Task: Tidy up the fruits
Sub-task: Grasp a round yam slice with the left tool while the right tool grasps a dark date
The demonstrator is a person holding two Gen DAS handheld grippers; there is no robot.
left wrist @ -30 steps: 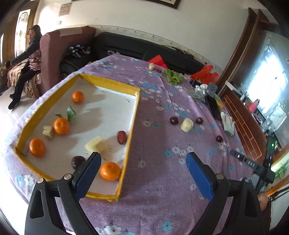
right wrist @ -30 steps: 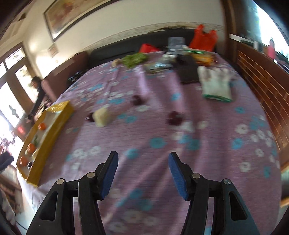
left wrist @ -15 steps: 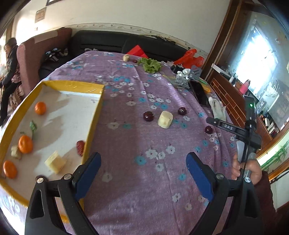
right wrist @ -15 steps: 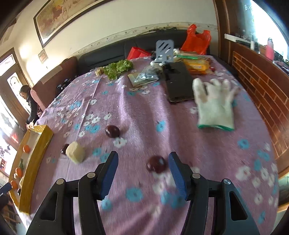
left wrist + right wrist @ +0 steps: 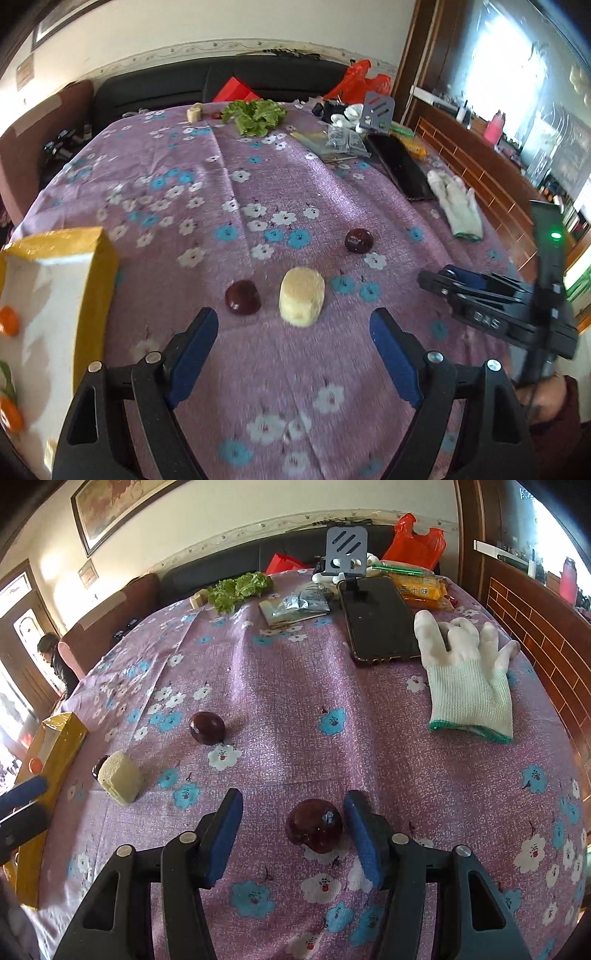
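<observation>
Four loose pieces rest on the tabletop. A dark red round fruit (image 5: 314, 825) lies nearest, between the right gripper's fingers (image 5: 360, 834), close beside the right one. A second dark red fruit (image 5: 207, 727) lies farther away to the left. A pale yellow cut chunk (image 5: 120, 777) stands upright at left, with a third dark fruit (image 5: 242, 297) just beside it. The yellow-walled tray (image 5: 94, 280) at far left holds orange fruits (image 5: 8, 320).

My right gripper (image 5: 291, 836) is wide open around a round dark red plum (image 5: 314, 825) on the purple flowery tablecloth (image 5: 295, 701), its right pad (image 5: 364, 838) just beside it
</observation>
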